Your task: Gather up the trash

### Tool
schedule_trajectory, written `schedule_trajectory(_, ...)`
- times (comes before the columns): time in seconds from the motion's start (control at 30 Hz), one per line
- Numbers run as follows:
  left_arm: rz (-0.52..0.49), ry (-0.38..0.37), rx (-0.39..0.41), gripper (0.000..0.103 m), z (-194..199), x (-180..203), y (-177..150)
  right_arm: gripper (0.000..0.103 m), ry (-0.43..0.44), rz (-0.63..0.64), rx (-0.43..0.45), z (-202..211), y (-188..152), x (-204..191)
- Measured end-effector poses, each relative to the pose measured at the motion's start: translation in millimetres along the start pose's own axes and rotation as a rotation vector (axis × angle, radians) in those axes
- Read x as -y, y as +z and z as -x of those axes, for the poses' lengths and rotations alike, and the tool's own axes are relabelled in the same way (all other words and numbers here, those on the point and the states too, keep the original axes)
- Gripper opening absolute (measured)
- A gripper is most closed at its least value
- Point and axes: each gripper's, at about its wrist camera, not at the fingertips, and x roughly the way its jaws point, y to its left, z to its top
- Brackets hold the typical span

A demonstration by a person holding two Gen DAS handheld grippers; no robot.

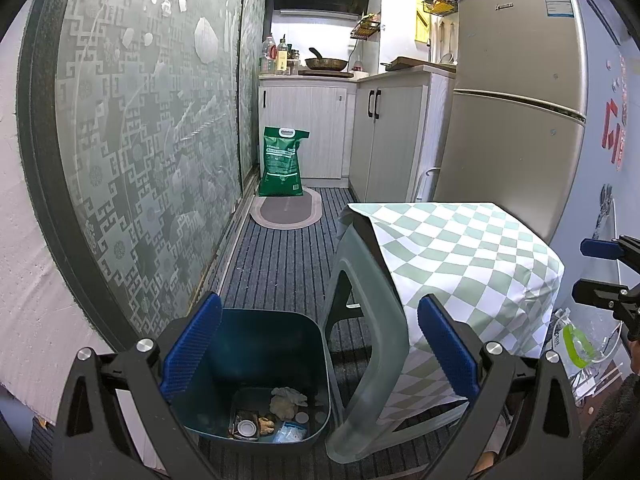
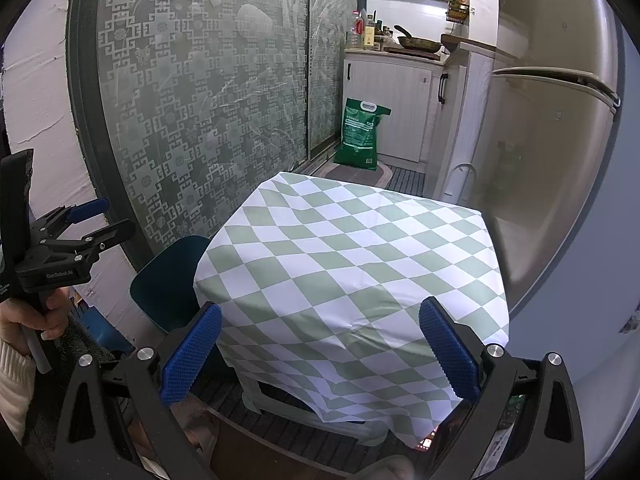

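Observation:
A dark blue trash bin (image 1: 256, 364) stands on the floor left of a stool. Inside it lie a crumpled tissue (image 1: 286, 400), a white bottle cap (image 1: 247, 427), a piece of ginger (image 1: 267, 425) and a clear wrapper (image 1: 291, 432). My left gripper (image 1: 320, 344) is open and empty, above the bin and the stool's edge. My right gripper (image 2: 320, 348) is open and empty, over the near edge of the checkered cloth (image 2: 352, 272) that covers the stool. The bin shows as a blue rim in the right wrist view (image 2: 168, 280). Each gripper shows in the other's view: the right (image 1: 608, 272), the left (image 2: 80, 224).
A patterned glass sliding door (image 1: 152, 140) runs along the left. A fridge (image 1: 516, 112) stands at the right. White cabinets (image 1: 384, 136), a green sack (image 1: 282, 162) and an oval mat (image 1: 286, 210) lie ahead. A plastic bag (image 1: 576, 344) lies right of the stool.

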Motion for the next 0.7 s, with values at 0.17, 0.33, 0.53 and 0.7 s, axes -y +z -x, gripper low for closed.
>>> schedule_trajectory(0.17,0.001,0.002,-0.001,0.1,0.7,0.3,0.2,0.1,0.0,0.0,-0.002,-0.1,0.0,-0.2)
schedule_trajectory(0.33,0.0,0.001,-0.001,0.1,0.6,0.5,0.7,0.1,0.001,0.0,0.0,-0.2,-0.1,-0.6)
schedule_trajectory(0.53,0.002,-0.001,-0.002,0.1,0.7,0.3,0.7,0.1,0.0,0.001,0.0,-0.2,0.1,-0.7)
schedule_trajectory(0.7,0.0,0.0,-0.003,0.1,1.1,1.6,0.6,0.1,-0.001,0.001,-0.001,-0.1,0.0,-0.5)
